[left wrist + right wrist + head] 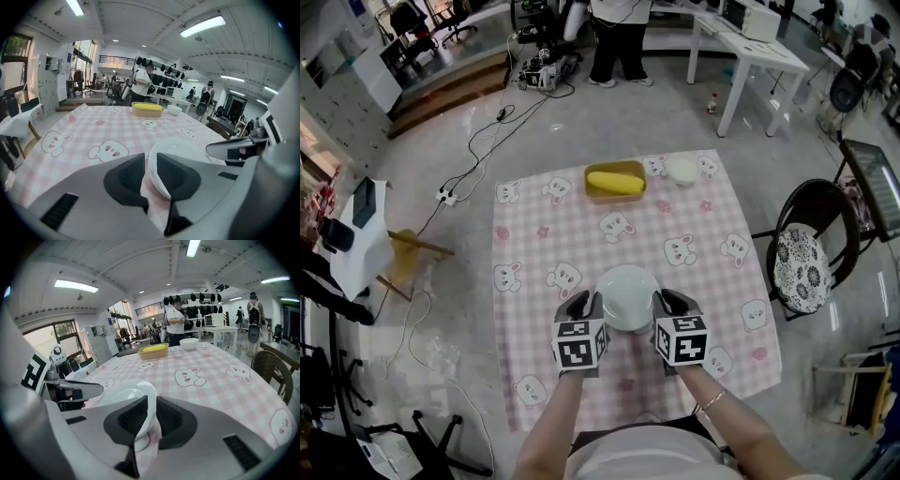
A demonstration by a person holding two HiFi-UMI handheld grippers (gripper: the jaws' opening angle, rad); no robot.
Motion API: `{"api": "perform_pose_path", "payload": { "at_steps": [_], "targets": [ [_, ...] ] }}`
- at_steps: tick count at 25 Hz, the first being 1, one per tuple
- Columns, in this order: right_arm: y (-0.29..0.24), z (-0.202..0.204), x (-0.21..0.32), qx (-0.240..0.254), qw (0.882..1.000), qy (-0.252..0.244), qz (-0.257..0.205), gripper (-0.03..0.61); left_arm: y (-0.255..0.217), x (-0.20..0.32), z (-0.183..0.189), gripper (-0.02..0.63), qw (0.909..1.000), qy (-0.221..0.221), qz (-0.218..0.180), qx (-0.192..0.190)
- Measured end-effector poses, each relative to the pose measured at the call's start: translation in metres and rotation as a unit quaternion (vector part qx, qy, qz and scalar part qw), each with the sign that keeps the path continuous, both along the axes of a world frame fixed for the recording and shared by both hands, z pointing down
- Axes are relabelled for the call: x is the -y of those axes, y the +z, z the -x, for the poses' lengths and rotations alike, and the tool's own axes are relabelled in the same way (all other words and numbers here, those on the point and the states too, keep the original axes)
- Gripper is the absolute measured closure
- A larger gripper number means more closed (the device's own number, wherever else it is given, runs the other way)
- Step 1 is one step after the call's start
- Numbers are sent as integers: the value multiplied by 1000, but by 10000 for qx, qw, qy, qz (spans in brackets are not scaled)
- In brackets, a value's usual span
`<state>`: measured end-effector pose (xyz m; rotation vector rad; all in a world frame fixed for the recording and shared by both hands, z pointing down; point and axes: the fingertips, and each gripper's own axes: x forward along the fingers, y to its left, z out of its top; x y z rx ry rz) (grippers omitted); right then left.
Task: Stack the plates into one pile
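Note:
A white plate lies on the near half of the pink checked tablecloth, between my two grippers. My left gripper stands at its left rim. In the left gripper view the plate has its rim between the jaws of the left gripper, with a thin gap on the left pad's side, so it is open. My right gripper is at the right rim. In the right gripper view that gripper is shut on the rim of the plate. Whether the plate touches the cloth I cannot tell.
A yellow dish and a small white bowl stand at the table's far edge. A dark chair with a patterned cushion stands to the right of the table. A person stands beyond it. Cables lie on the floor at the far left.

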<state>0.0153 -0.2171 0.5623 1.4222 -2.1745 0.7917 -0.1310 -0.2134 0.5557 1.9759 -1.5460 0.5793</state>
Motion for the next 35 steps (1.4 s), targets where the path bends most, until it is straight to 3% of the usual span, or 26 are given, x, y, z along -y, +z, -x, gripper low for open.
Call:
{"api": "perform_pose_path", "payload": {
  "at_steps": [13, 21, 35],
  "targets": [
    [-69, -6, -7, 381, 9954, -3, -883, 572, -63, -12, 22, 563, 9960, -170, -875, -20],
    [-111, -13, -23, 681, 9877, -94, -1404, 574, -96, -32, 22, 589, 9907, -125, -1354, -46],
    [-153, -21, -49, 897, 9758, -300, -1972, 574, -129, -57, 17, 592, 9818, -142, -1893, -106]
  ]
}}
